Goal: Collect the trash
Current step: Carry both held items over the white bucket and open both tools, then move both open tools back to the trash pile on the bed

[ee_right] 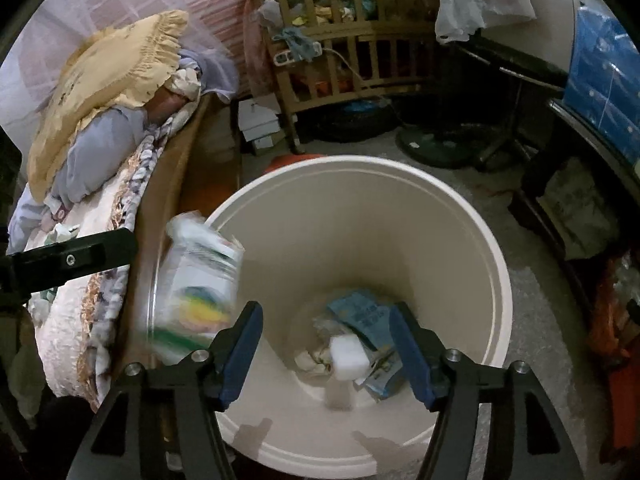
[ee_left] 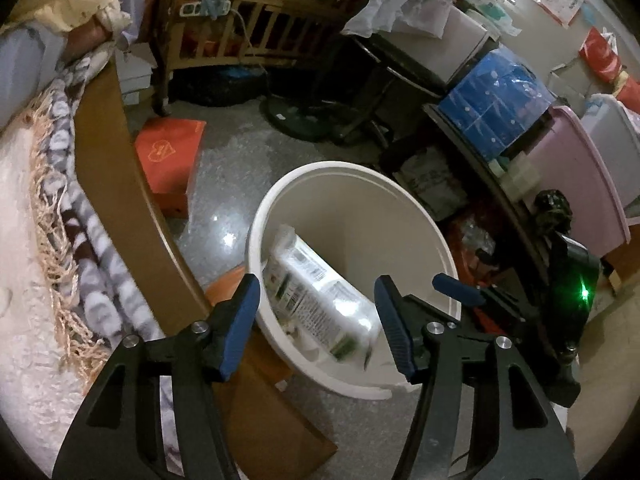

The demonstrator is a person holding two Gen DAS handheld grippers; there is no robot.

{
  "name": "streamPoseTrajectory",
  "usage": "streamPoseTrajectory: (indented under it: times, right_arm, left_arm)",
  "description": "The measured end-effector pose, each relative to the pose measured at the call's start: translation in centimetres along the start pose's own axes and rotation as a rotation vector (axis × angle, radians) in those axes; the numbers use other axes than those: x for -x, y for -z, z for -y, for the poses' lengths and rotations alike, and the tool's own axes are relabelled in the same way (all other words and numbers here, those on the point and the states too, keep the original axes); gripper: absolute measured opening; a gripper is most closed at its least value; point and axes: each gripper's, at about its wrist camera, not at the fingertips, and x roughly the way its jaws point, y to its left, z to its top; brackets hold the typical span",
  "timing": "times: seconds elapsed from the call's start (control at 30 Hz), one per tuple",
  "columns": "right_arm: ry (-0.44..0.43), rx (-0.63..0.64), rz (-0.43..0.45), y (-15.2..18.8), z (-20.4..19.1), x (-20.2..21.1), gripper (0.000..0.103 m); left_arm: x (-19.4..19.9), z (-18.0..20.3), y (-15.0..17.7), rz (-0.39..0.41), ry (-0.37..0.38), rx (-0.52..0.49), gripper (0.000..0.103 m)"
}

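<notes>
The left gripper (ee_left: 316, 316) has two black arms with blue ribbed fingers (ee_left: 240, 320). The fingers are spread apart and press on nothing. A shiny plastic packet (ee_left: 320, 300) with green print shows blurred between them, over the open bin, touching neither pad. In the right wrist view the same packet (ee_right: 196, 280) shows blurred at the bin's left rim.

The right gripper (ee_right: 326, 344) looks the same. Its blue fingers (ee_right: 412, 352) are spread wide and hold nothing.

Under both grippers stands the bin (ee_right: 492, 264), a round cream plastic bucket with smooth walls and a thick rim. At its bottom lie a blue printed wrapper (ee_right: 360, 312), a white foam block (ee_right: 348, 358) and a crumpled bit of paper (ee_right: 308, 360).

The bin sits on a shiny speckled stone floor (ee_left: 240, 168). Just beside it on the left is the bed (ee_left: 24, 280), with a fuzzy white blanket, a tasselled fringe and a smooth brown wooden side board.

Farther off an orange box (ee_left: 168, 160) lies on the floor. Behind that stands a wooden crib (ee_right: 352, 48) with thin slats. On the right are a blue plastic drawer box (ee_left: 496, 104) and a pink tub (ee_left: 580, 176).
</notes>
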Motion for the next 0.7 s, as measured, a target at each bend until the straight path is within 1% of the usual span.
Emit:
streamPoseTrajectory:
  times: [0.1,0.17,0.3,0.4,0.5,0.6,0.7]
  right_arm:
    - [-0.014,0.003,0.0,0.2,-0.5,0.1,0.063]
    - [-0.025,0.013,0.003,0.2,-1.0,0.3,0.063]
    - [-0.048,0.035,0.013,0.2,-2.3,0.5,0.063]
    - [-0.074,0.061,0.008,0.1,-4.0,0.4,0.063]
    - [-0.1,0.093,0.007,0.1,-6.0,0.3,0.063]
    - [-0.135,0.125,0.014,0.1,-8.5,0.2,0.063]
    - [-0.176,0.154,0.003,0.2,-10.9,-0.2,0.063]
  left_arm:
    - [0.9,-0.6,0.3,0.002,-0.011,0.007,0.058]
    - [1.6,-0.8,0.4,0.011,-0.032,-0.001,0.058]
    - [3.8,-2.0,0.9,0.043,-0.103,-0.01,0.058]
    - [5.6,-3.2,1.4,0.07,-0.181,-0.016,0.058]
    - [7.6,-4.7,2.2,0.099,-0.255,-0.018,0.058]
    - [9.2,-6.2,3.1,0.116,-0.305,-0.01,0.058]
    - [10.9,-7.9,4.2,0.135,-0.357,0.002,0.058]
